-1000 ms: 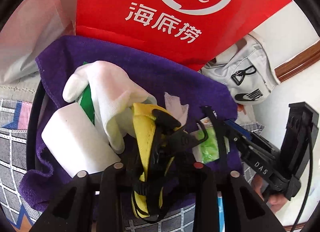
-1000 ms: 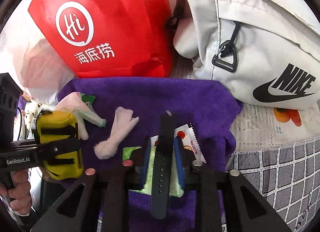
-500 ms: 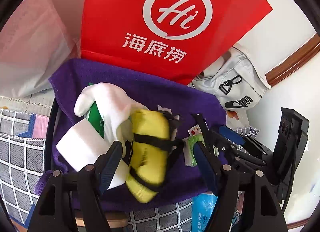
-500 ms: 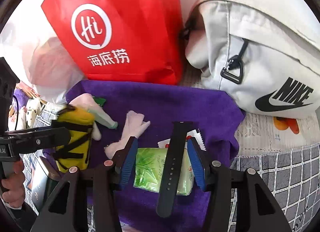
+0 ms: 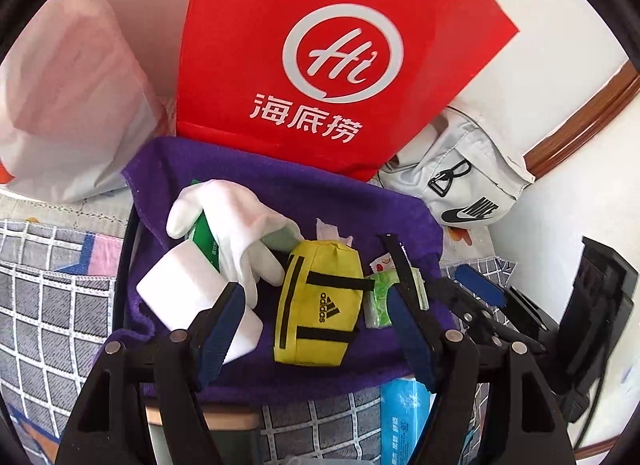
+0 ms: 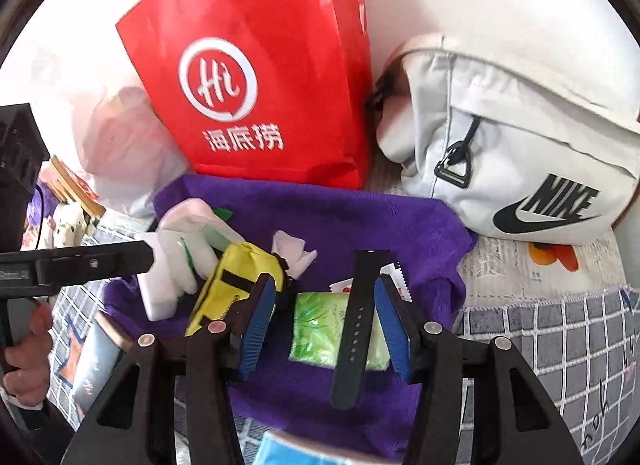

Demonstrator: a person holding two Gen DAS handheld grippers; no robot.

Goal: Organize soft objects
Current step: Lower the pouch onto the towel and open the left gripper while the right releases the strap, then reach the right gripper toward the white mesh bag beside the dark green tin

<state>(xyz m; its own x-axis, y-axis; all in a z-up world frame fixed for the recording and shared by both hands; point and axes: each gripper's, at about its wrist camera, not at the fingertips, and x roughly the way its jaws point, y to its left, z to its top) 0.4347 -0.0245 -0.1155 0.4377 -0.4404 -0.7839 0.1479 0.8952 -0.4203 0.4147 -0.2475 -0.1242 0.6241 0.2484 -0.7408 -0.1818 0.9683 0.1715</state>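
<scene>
Hovering over a purple towel (image 5: pixel 248 189), both grippers spread wide and empty: the left gripper (image 5: pixel 316 329) above a yellow pouch (image 5: pixel 320 305) lying mid-towel, the right gripper (image 6: pixel 326 325) straddling a green packet (image 6: pixel 320 329) and black strap (image 6: pixel 356 329).

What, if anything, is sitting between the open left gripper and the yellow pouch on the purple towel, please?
Nothing visible. The yellow pouch lies on the purple towel, straight ahead between the left gripper's open fingers. The white glove and white block sit beside it.
</scene>
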